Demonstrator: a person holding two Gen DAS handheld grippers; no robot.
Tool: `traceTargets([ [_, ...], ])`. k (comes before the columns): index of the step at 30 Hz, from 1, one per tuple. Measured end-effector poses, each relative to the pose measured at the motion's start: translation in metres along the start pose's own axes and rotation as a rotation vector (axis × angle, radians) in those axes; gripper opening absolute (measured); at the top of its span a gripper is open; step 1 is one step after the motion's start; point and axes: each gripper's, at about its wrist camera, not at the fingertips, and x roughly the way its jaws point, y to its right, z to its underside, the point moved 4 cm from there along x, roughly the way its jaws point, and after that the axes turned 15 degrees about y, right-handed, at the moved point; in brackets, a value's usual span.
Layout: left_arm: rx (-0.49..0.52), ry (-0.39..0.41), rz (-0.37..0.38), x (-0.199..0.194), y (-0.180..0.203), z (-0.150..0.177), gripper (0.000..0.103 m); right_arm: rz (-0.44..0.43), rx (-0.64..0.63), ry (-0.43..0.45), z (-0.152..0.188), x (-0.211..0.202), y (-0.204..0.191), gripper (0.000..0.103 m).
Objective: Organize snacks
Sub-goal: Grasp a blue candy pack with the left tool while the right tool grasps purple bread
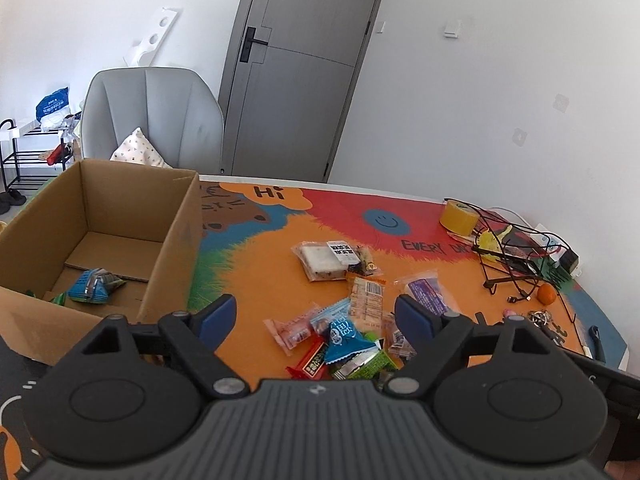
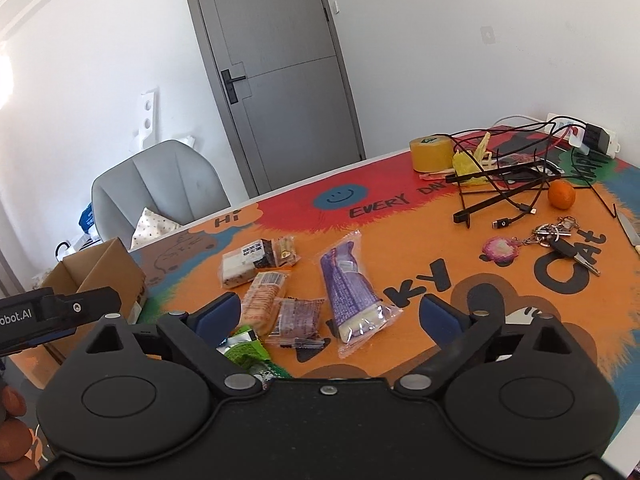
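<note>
Left gripper (image 1: 316,316) open at lower centre of the left wrist view, blue pads wide apart, nothing pinched between them. Below and between the pads, a loose heap of snacks (image 1: 340,340) on the colourful printed surface (image 1: 256,264): blue triangular packet (image 1: 344,338), red bar (image 1: 310,362), green wrapper (image 1: 370,364), pink sachets. Farther up, a clear-wrapped white cake (image 1: 320,258) and an orange-striped biscuit pack (image 1: 366,298). At left of frame, an open cardboard box (image 1: 172,236) standing on the surface, near wall rising just beside the left pad; inside on its floor, a blue-green packet (image 1: 92,286).

Right gripper (image 2: 330,316) likewise open at lower centre of the right wrist view, empty, pads apart over the surface. Just ahead, a long purple snack pack (image 2: 350,292) lying lengthwise, a brown-patterned packet (image 2: 298,318) beside it, a green wrapper near the left pad. Part of the other gripper's body poking in at the left edge, in front of the box.

Clutter at upper right of that view, well apart from the snacks: yellow tape roll (image 2: 430,152), tangled black cables and wire stand (image 2: 500,184), small orange fruit (image 2: 561,195), keys with a pink charm (image 2: 560,240), white power strip (image 2: 592,136). Behind the surface, grey chair (image 1: 152,116) with a patterned cushion, grey door (image 1: 304,64).
</note>
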Motion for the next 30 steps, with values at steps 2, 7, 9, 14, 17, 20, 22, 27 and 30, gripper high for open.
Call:
traceTargets([
  [2, 0.001, -0.01, 0.002, 0.008, 0.004, 0.004, 0.081, 0.004, 0.008, -0.009, 0.003, 0.004, 0.006, 0.093],
  [7, -0.012, -0.059, 0.004, 0.03, 0.008, 0.017, 0.071, 0.012, 0.008, -0.032, 0.011, 0.017, 0.018, 0.083],
  [9, -0.008, -0.076, 0.005, 0.039, 0.011, 0.024, 0.069, 0.018, 0.007, -0.046, 0.014, 0.023, 0.022, 0.08],
  [14, -0.015, -0.12, -0.002, 0.059, 0.012, 0.036, 0.061, 0.021, 0.008, -0.068, 0.019, 0.04, 0.028, 0.078],
  [17, -0.028, -0.14, -0.007, 0.069, 0.011, 0.042, 0.057, 0.02, -0.005, -0.072, 0.019, 0.05, 0.029, 0.078],
  [20, -0.025, -0.154, -0.011, 0.077, 0.011, 0.046, 0.052, 0.028, -0.043, -0.06, 0.017, 0.06, 0.027, 0.077],
  [22, -0.039, -0.17, -0.013, 0.083, 0.01, 0.048, 0.049, 0.017, -0.047, -0.065, 0.016, 0.066, 0.025, 0.075],
  [27, -0.049, -0.185, -0.011, 0.091, 0.012, 0.052, 0.044, 0.008, -0.062, -0.081, 0.015, 0.086, 0.019, 0.075],
  [30, -0.043, -0.201, -0.008, 0.096, 0.014, 0.055, 0.038, 0.016, -0.071, -0.101, 0.018, 0.095, 0.017, 0.075],
])
